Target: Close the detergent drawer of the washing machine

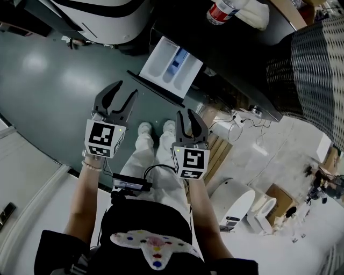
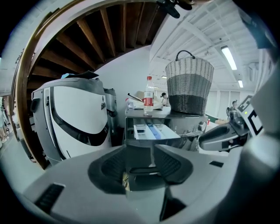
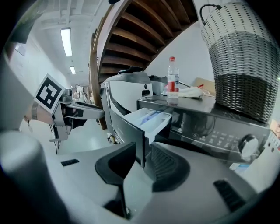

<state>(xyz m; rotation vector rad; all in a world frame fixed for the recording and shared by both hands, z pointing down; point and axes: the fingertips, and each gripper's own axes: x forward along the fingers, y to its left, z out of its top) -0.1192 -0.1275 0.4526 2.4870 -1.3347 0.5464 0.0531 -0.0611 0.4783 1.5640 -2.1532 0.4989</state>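
Observation:
The white detergent drawer [image 1: 171, 67], with a blue middle compartment, stands pulled out of the dark washing machine [image 1: 242, 64]; its dark front panel [image 1: 156, 88] faces me. My left gripper [image 1: 124, 90] hovers below and left of the panel, jaws wide open and empty. My right gripper [image 1: 186, 114] hangs lower, to the right, jaws apart with nothing in them. Neither touches the drawer. In the left gripper view the drawer [image 2: 153, 131] lies straight ahead beyond the jaws, with the right gripper [image 2: 203, 141] alongside. The right gripper view shows the drawer [image 3: 151, 120] ahead and the left gripper [image 3: 98, 114] at the left.
A wicker basket [image 1: 317, 70], a water bottle [image 1: 220, 11] and cloth rest on the machine's top. A large white machine [image 2: 74, 122] stands left of the washer. My legs and white shoes [image 1: 145, 129] are on the green floor; cables [image 1: 236, 118] and a white round device [image 1: 236, 201] lie at the right.

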